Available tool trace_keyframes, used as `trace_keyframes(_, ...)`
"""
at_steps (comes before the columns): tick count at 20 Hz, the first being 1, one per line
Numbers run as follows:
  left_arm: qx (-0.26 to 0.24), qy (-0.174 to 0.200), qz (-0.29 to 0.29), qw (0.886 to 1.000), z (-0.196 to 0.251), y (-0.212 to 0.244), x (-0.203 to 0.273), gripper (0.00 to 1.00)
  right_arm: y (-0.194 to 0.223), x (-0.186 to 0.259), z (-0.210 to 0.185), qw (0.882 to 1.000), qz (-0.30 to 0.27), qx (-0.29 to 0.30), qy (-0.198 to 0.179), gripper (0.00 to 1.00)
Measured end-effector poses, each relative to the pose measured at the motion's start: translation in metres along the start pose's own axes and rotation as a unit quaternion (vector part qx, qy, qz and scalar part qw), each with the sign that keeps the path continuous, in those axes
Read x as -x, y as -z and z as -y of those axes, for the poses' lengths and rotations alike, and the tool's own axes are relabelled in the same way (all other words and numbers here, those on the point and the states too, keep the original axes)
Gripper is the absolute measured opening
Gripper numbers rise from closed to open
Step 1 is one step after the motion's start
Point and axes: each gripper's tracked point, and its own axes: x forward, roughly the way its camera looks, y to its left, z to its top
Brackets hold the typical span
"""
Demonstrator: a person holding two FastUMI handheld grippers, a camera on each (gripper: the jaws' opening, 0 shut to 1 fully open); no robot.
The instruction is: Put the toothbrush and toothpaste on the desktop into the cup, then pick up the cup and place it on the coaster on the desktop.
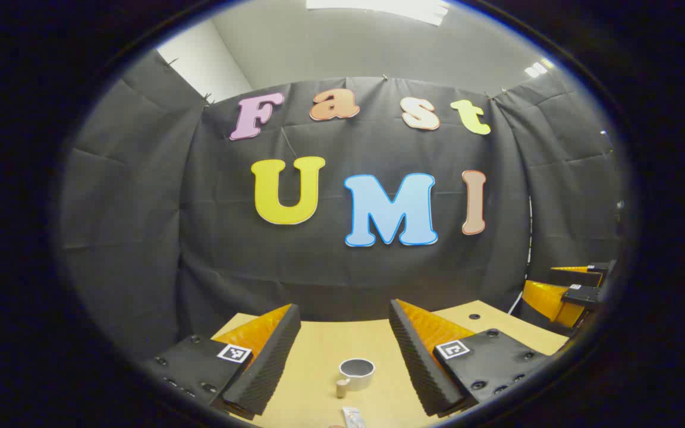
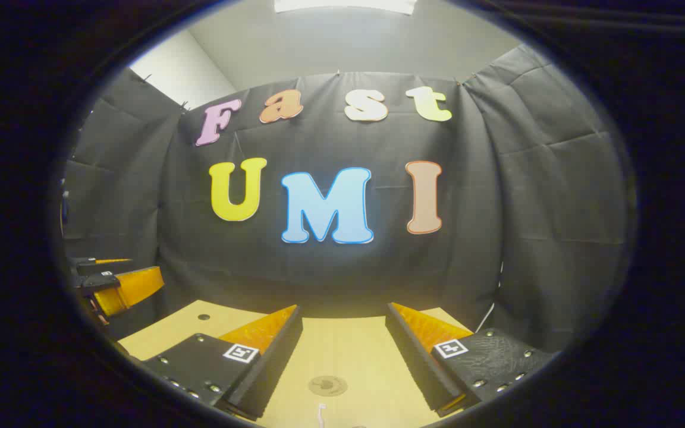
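A white cup (image 1: 357,374) with a small handle stands on the wooden desktop (image 1: 319,356), between and beyond the fingers of my left gripper (image 1: 342,321), which is open and empty. The tip of the toothpaste tube (image 1: 353,417) peeks in at the bottom edge, nearer than the cup. In the right gripper view a round brown coaster (image 2: 327,386) lies on the desktop between the fingers of my right gripper (image 2: 342,318), also open and empty. A thin white end of the toothbrush (image 2: 320,415) shows just in front of the coaster. Each gripper appears at the edge of the other's view: the right gripper (image 1: 568,291), the left gripper (image 2: 113,285).
The black cloth booth wall (image 1: 342,267) closes off the far edge of the desktop and both sides. Small dark holes (image 1: 474,316) mark the tabletop near its far corners.
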Motion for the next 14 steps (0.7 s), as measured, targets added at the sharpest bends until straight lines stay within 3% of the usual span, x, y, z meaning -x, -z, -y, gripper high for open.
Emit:
trace_keyframes(5, -0.004, 0.009, -0.005, 1.0, 0.009, 0.003, -0.001, 0.97, 0.0, 0.0, -0.008, 1.0, 0.0, 0.005, -0.011, 0.91)
trace_keyframes(14, 0.003, 0.013, -0.052, 0.999, 0.02, 0.039, -0.002, 0.97, 0.04, -0.004, -0.01, 0.997, -0.066, 0.006, -0.028, 0.91)
